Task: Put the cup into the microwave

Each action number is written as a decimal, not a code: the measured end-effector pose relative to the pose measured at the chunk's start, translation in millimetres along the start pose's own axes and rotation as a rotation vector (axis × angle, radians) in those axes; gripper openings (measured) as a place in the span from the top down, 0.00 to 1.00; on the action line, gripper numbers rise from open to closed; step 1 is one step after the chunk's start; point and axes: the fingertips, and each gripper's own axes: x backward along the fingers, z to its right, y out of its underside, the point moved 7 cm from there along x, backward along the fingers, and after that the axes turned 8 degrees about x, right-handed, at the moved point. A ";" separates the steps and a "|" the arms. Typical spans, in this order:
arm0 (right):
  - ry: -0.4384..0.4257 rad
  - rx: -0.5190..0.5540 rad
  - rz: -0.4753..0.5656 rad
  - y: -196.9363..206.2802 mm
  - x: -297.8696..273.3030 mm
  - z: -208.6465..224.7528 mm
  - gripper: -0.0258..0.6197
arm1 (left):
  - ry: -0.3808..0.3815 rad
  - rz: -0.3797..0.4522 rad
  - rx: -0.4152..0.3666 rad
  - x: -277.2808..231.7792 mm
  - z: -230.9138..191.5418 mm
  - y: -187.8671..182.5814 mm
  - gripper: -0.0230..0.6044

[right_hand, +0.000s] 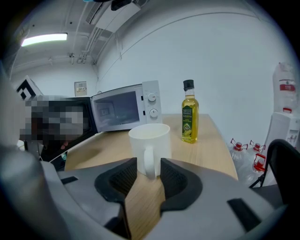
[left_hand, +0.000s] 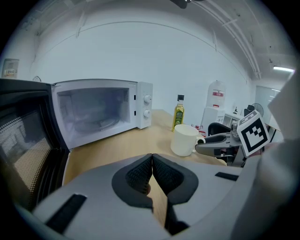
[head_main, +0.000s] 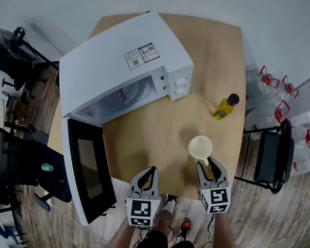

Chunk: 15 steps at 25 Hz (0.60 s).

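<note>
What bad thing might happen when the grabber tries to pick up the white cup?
1. The right gripper is open, with only the thin handle of the cup between its fingers. Pinched there, the cup might swing or slip out.
2. The microwave door hangs wide open on the left, so the cup could bump it on the way in.
3. The oil bottle stands nearby; a wobble could knock it over.

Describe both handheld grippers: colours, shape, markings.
Both alike: left gripper and right gripper have light grey bodies, each claw lined with black textured pads, and a white cube with black square markers at the rear.
</note>
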 end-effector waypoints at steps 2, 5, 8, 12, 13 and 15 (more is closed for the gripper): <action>0.017 0.010 -0.003 0.4 -1.8 0.7 0.80 | 0.001 -0.001 -0.001 0.1 -2.1 0.7 0.92; 0.017 0.032 -0.007 0.2 -3.5 1.1 0.87 | -0.004 0.001 0.003 0.7 -7.1 0.5 0.92; 0.023 0.053 -0.007 -0.3 -4.3 1.4 0.88 | -0.008 0.006 0.008 1.5 -11.8 -1.1 0.92; 0.043 0.051 0.018 -8.5 -2.8 1.4 0.88 | -0.008 0.011 0.012 4.1 -16.0 -5.0 0.92; 0.049 0.050 0.029 -12.4 -2.5 1.7 0.88 | -0.007 0.015 0.012 4.8 -16.9 -7.3 0.92; 0.053 0.052 0.043 -20.6 -2.6 1.8 0.89 | -0.005 0.027 0.013 6.8 -18.6 -13.6 0.92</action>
